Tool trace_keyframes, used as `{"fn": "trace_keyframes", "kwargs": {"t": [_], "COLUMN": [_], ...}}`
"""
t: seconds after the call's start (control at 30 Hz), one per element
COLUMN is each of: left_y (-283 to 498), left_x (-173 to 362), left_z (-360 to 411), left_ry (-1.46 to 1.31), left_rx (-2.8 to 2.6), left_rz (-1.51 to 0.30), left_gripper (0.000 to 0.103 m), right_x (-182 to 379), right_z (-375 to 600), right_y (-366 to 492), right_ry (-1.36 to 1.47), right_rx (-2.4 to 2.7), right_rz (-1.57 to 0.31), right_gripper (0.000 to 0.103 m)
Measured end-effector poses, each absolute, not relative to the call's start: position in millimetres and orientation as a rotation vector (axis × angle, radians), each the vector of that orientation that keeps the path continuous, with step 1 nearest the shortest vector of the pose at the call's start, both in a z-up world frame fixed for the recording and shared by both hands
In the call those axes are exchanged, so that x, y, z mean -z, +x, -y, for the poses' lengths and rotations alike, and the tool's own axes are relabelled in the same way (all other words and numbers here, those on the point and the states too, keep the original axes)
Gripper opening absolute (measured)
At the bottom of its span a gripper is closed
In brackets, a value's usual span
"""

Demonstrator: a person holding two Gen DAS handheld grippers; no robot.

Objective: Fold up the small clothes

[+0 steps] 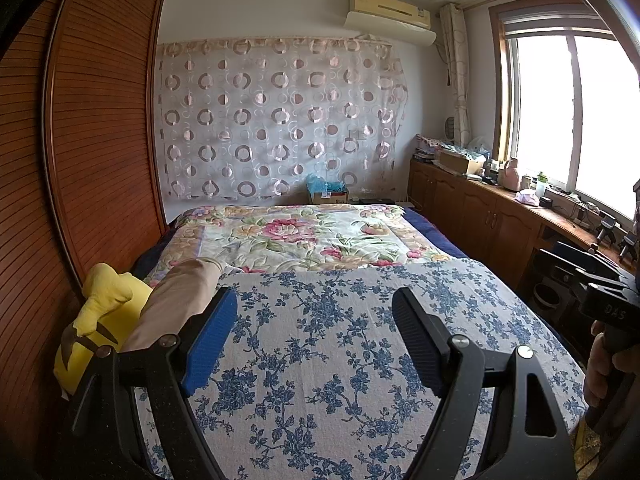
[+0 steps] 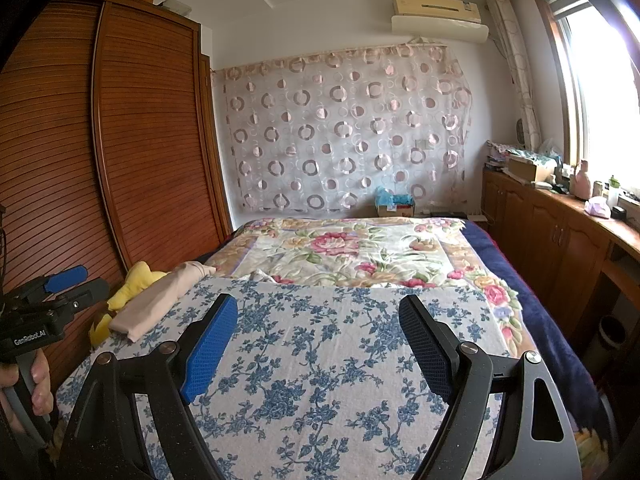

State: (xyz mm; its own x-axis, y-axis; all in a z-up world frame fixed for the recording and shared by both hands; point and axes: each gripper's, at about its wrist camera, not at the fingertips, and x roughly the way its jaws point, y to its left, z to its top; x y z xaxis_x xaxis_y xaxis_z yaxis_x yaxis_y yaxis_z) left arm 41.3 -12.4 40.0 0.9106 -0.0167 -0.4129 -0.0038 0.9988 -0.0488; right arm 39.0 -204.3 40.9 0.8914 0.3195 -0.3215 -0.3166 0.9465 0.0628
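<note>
Both held above a bed [image 1: 360, 360] spread with a blue-flowered cloth [image 2: 320, 360]. Left claw [image 1: 314, 340] released, fingers wide apart, nothing between them but cloth below. Right claw [image 2: 318, 344] likewise released and empty. In the left view, only a dark slice of the right claw at the right edge, with part of a hand [image 1: 604, 364] on its handle, cut off by the frame. In the right view, the left claw seen small at the left edge, a hand [image 2: 28, 384] below it partly out of frame.

Folded beige garment [image 2: 156, 300] lying at the bed's left edge, on the blue-flowered cloth, well apart from both claws; in the left view its near end hidden behind the left finger [image 1: 208, 336]. Yellow garment [image 1: 104, 320] bunched just beside and behind it, against the wooden wardrobe [image 1: 80, 160]; shape hard to make out, lower part hidden.

Farther back, a rose-patterned quilt [image 2: 352, 252]. Along the right, a wooden desk [image 2: 560, 232] under the window [image 1: 560, 108], crowded with small items too blurred to name.
</note>
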Motion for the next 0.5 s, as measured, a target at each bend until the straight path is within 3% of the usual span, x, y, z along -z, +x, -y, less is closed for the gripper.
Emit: {"fn": "trace_keyframes", "kwargs": {"t": [0.5], "left_y": [40.9], "left_x": [-38.4], "left_z": [12.6], "left_ry": [-0.048], "left_rx": [0.006], "left_rz": [-0.425], "left_gripper": [0.081], "right_x": [-41.8], "right_z": [205.8], "right_y": [39.5], "right_ry": [0.01], "right_rx": [-0.331], "right_rz": [-0.335], "right_gripper": [0.084]}}
